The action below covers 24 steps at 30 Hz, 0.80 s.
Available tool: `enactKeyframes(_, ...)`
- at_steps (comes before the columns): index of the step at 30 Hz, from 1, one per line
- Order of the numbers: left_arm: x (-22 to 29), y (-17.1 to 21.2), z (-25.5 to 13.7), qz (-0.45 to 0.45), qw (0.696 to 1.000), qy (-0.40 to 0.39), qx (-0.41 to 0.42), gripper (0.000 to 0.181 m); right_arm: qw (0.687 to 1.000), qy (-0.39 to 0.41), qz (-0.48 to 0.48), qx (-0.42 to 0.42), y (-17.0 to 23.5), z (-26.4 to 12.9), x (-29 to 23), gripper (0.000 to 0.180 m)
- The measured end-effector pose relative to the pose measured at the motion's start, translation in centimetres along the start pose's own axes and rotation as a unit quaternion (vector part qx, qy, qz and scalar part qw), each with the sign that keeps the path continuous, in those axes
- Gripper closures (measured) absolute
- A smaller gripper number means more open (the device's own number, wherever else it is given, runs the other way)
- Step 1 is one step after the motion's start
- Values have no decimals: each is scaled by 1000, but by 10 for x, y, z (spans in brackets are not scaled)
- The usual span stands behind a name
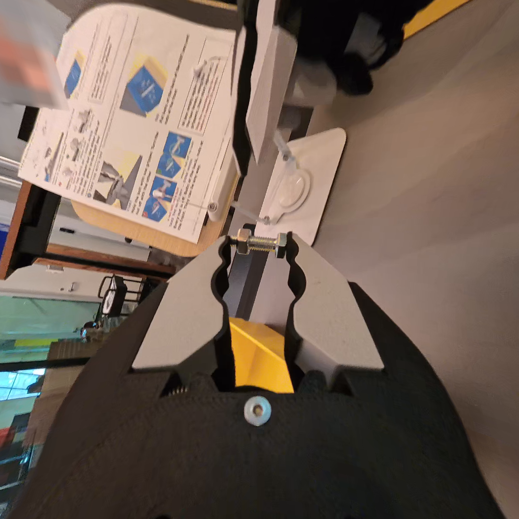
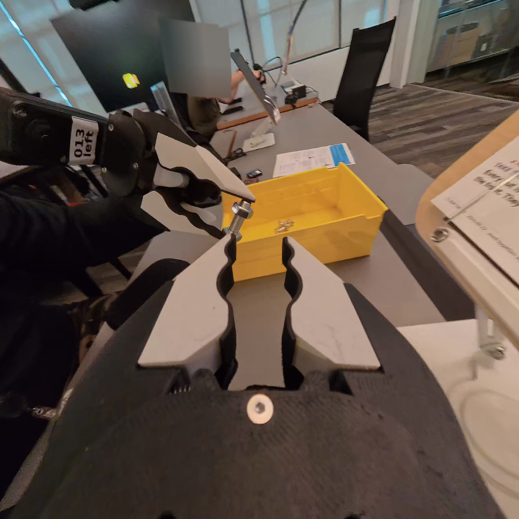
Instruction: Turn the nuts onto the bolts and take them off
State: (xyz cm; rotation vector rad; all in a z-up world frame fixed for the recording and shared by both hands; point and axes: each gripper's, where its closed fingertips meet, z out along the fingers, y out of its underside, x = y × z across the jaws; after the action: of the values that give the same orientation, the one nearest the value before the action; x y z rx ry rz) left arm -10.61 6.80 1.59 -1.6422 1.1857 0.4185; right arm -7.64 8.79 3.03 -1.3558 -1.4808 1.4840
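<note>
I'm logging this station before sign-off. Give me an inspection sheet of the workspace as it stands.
Surface: grey table, mostly bare.
Job's things: bolt with a nut threaded on, clamped end to end in the left gripper; loose hardware in the yellow bin.
Clutter: printed sheet behind the bin; small dark items beside it.
Grippers: left shut on the bolt; right gripper open, empty, one fingertip close by the bolt.
Cables: some on the far desk.
Surroundings: instruction board on a white stand, office chair, seated person behind.
</note>
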Motion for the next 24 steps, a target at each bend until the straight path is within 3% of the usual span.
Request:
enactKeyframes(13,13,-27,-3,50,998,-7,33,143,983,-150,89,53,4,25,-30,151)
enactKeyframes(16,16,-30,-2,57,998,-8,35,143,977,-179,100,66,1,28,-38,159)
enactKeyframes(24,9,-31,0,50,997,-27,43,143,971,-186,108,106,-7,28,-35,163)
